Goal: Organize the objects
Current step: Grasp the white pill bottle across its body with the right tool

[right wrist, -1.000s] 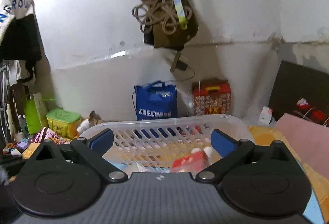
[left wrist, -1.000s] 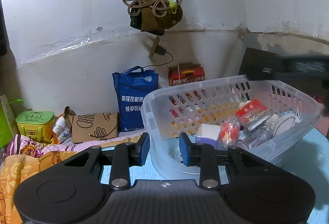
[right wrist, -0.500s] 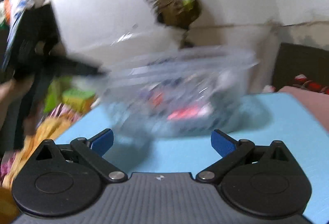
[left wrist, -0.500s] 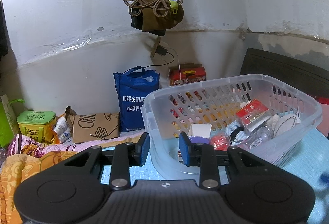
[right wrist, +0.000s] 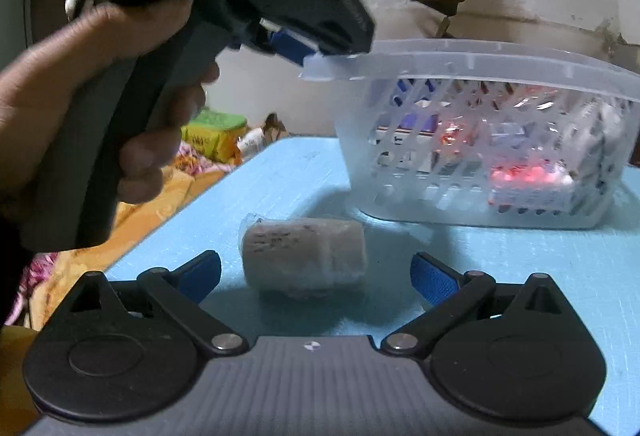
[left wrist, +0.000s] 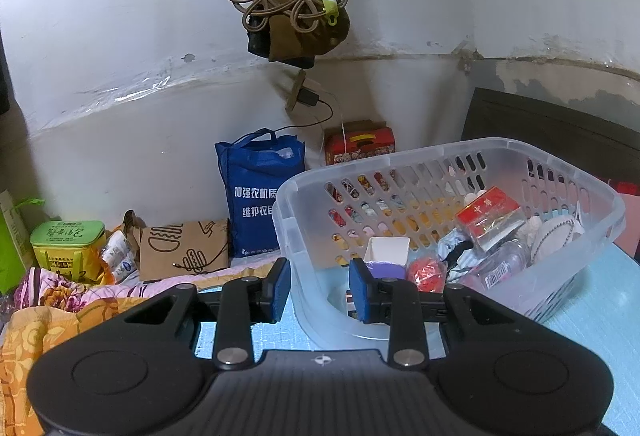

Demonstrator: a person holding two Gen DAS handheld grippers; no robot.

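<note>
Both grippers show: the left gripper (left wrist: 320, 290) clamps the basket (left wrist: 560, 167) rim; the right gripper (right wrist: 316, 274) spread wide around a wrapped roll (right wrist: 304, 256) lying crosswise.

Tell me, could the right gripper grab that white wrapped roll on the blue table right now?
Probably yes. The right gripper is open, the white wrapped roll lies between its fingers on the blue table, and nothing blocks it.

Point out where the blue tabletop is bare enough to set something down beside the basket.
Bare blue tabletop lies right of the wrapped roll and in front of the basket; another strip runs left of the basket. The basket's right half is crowded; the left gripper grips its rim.
</note>
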